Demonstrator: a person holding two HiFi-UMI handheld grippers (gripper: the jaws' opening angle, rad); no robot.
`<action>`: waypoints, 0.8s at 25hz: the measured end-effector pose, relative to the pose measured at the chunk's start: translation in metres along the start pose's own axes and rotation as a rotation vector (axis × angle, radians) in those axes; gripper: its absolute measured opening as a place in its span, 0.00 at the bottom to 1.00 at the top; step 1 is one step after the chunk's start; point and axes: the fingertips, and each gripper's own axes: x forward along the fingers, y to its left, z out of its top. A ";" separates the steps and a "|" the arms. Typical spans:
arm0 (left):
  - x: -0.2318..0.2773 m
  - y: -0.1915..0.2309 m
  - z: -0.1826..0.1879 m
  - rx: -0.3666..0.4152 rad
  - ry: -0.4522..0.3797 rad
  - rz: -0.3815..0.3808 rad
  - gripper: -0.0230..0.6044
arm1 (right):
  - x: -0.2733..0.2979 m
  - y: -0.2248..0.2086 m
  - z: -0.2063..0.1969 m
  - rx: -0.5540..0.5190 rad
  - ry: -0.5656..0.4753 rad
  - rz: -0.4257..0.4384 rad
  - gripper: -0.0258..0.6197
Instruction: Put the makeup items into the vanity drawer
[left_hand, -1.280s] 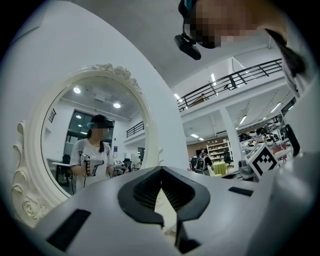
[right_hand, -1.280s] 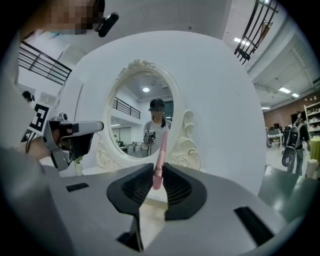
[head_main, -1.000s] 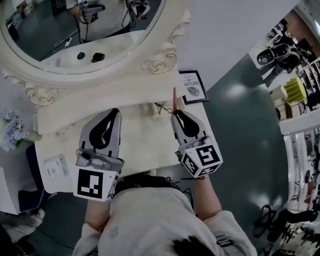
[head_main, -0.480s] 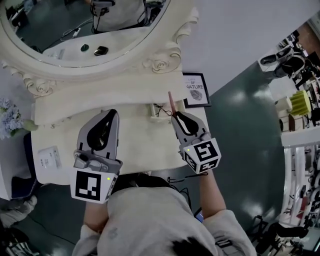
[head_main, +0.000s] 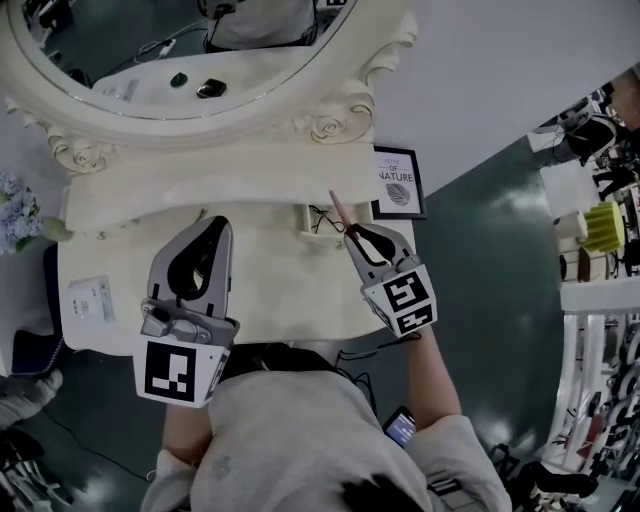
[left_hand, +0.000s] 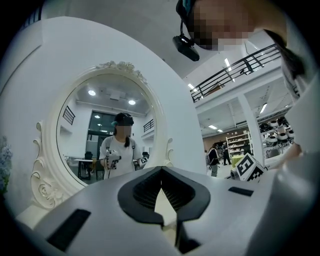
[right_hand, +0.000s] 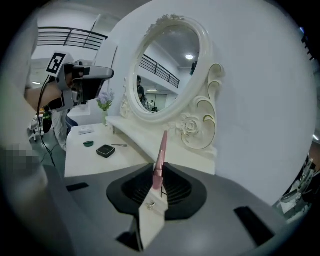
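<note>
The step in hand is carrying one makeup item to the drawer. The right hand-held gripper (head_main: 350, 232), right of centre in the head view, is clamped on the lower end of a slim pink stick (head_main: 337, 208). The stick juts past the jaw tips toward the upper centre of the frame. Its tip lies just beside a small cream drawer (head_main: 312, 220) that seems to be pulled out from the vanity's raised back ledge, with a dark cord or wire showing in it. Whether the stick is over the opening or short of it, I cannot tell.

The left hand-held gripper (head_main: 222, 225), at the left of the frame, has its jaws together on nothing and hangs over the table (head_main: 280, 290).

In the right gripper view, a black compact (right_hand: 105, 150), a small green round piece (right_hand: 88, 143) and a thin stick (right_hand: 119, 145) lie on the table at left, well apart from the drawer, so most of the task looks to be ahead.

The next move likely calls for bringing the pink stick's tip over the opening, tilting it so its length fits the narrow compartment, then parting the jaws. The cord could snag it.
</note>
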 end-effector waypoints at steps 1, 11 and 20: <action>0.000 0.000 -0.001 0.001 0.002 0.004 0.06 | 0.002 0.000 -0.002 -0.015 0.012 0.011 0.14; -0.003 0.008 -0.003 0.001 0.021 0.049 0.06 | 0.016 -0.003 -0.028 -0.233 0.158 0.101 0.14; -0.009 0.017 -0.004 0.005 0.028 0.093 0.06 | 0.028 -0.011 -0.048 -0.419 0.296 0.180 0.14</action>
